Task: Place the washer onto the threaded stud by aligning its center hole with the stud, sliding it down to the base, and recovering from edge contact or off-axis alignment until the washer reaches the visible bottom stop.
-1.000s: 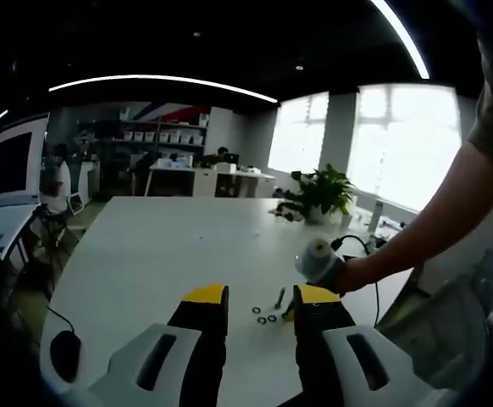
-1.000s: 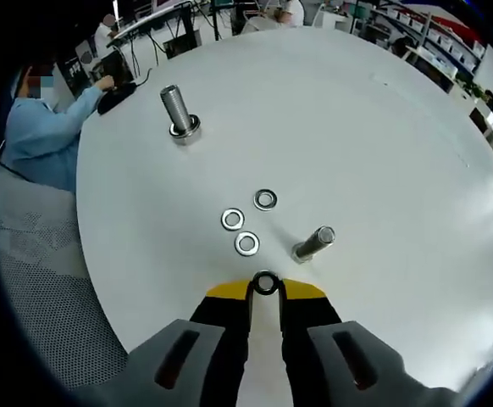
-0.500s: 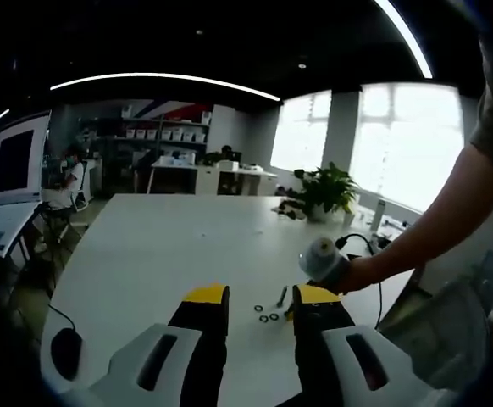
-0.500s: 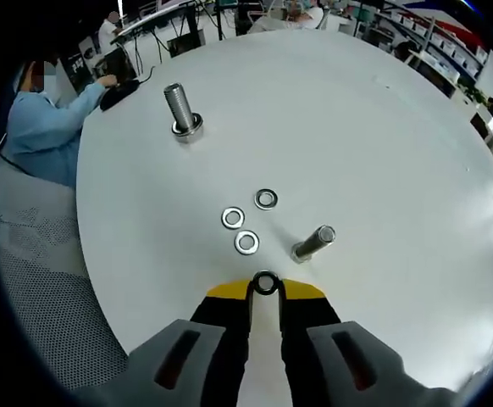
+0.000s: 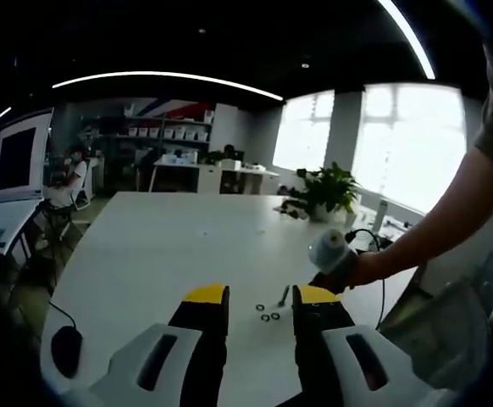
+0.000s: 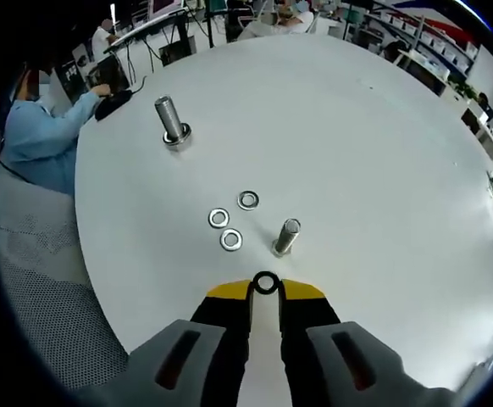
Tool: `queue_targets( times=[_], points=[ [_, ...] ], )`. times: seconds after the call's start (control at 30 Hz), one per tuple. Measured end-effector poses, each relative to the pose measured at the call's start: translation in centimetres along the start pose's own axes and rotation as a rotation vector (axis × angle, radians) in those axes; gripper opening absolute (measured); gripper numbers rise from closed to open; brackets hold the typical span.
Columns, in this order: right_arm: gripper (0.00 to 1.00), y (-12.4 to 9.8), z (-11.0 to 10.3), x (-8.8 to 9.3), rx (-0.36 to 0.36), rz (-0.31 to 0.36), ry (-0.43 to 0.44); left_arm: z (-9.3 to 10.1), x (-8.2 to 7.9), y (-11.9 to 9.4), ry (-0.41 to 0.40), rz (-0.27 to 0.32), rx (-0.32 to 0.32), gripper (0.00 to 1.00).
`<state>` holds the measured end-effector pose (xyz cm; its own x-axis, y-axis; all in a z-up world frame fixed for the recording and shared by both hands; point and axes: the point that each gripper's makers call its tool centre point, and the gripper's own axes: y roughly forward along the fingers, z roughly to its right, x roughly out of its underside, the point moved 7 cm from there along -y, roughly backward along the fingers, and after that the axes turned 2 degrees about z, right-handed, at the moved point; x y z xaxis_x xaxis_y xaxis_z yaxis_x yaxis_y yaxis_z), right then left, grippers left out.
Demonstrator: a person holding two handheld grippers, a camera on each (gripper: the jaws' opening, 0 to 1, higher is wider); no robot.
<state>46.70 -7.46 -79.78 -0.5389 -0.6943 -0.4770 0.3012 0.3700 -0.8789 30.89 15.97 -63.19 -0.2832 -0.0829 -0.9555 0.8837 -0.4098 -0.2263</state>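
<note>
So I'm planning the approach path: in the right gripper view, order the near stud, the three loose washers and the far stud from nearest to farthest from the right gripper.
1. Near stud, just ahead, slightly right of the right gripper, which pinches a washer.
2. Loose washers, ahead-left, clustered; the stud and nearest washer are nearly too close to call.
3. Far stud, far upper left, near the table edge.

You cannot read any text, label, number or sign here; nothing is legible in both views.

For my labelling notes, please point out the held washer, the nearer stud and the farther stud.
held washer [image 6: 266, 283], right gripper view, its ring.
nearer stud [image 6: 286, 236], right gripper view, its shaft.
farther stud [image 6: 171, 121], right gripper view, its shaft.
</note>
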Motion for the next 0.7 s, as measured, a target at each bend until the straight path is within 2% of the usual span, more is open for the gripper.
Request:
queue_targets(
  times=[0.47, 0.7],
  points=[
    [0.14, -2.0, 0.2, -0.2, 0.022, 0.048, 0.036, 0.1, 0.0, -0.1, 0.007, -0.002, 0.000, 0.28],
    [0.14, -2.8, 0.1, -1.1, 0.028, 0.088, 0.048, 0.1, 0.1, 0.0, 0.008, -0.006, 0.002, 0.27]
  ],
)
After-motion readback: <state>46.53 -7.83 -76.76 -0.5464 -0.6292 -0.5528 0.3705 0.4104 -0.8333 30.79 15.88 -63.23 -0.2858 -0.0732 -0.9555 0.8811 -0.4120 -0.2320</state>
